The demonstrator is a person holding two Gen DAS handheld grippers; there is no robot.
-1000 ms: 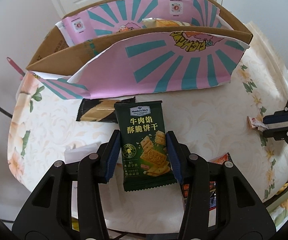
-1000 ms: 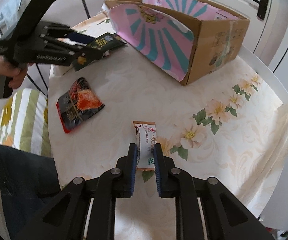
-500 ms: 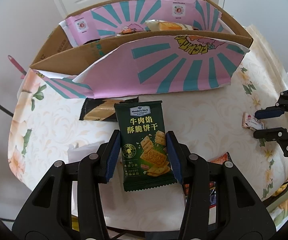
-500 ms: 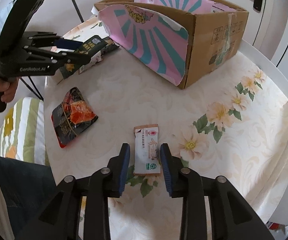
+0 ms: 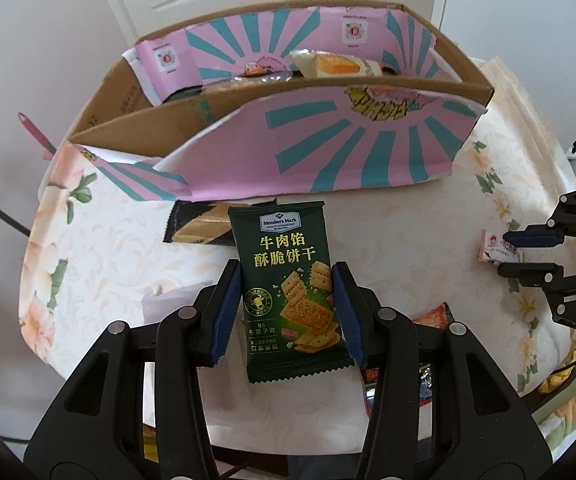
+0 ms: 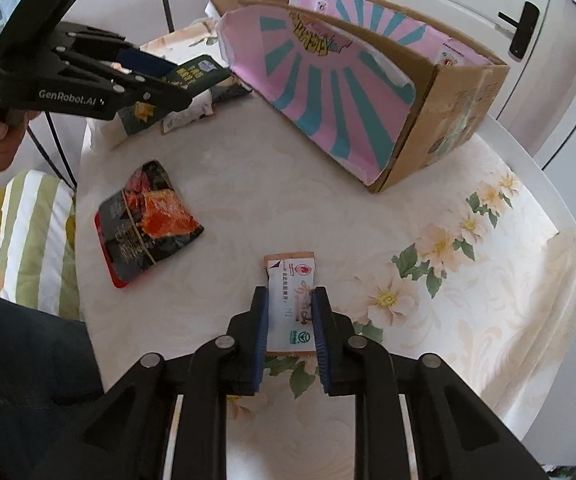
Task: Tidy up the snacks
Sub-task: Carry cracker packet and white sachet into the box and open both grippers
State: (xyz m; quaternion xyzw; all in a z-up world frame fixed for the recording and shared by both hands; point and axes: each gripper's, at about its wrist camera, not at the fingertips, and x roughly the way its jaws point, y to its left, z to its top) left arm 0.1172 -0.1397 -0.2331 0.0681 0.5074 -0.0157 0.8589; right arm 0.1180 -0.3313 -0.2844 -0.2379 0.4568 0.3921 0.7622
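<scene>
A dark green cracker packet [image 5: 283, 280] hangs between the pads of my left gripper [image 5: 285, 270], which is shut on its long edges just above the table. In front of it stands the cardboard box [image 5: 135, 120] with pink and teal flaps; a yellow packet [image 5: 336, 66] and other snacks lie inside. In the right wrist view, my right gripper [image 6: 290, 296] is shut on a small white packet [image 6: 292, 280] that rests on the tablecloth. The left gripper [image 6: 185, 82] with the green packet [image 6: 195, 74] shows at the upper left, near the box [image 6: 448, 108].
A red and black packet [image 6: 143, 220] lies on the cloth left of my right gripper. A black and gold packet [image 5: 199, 230] lies at the foot of the box flap. A striped cushion [image 6: 19, 236] sits beyond the round table's left edge.
The right gripper let go of the white packet, which lay flat between open jaws, then shut on it again across its width. The left gripper kept its hold and hardly moved.
</scene>
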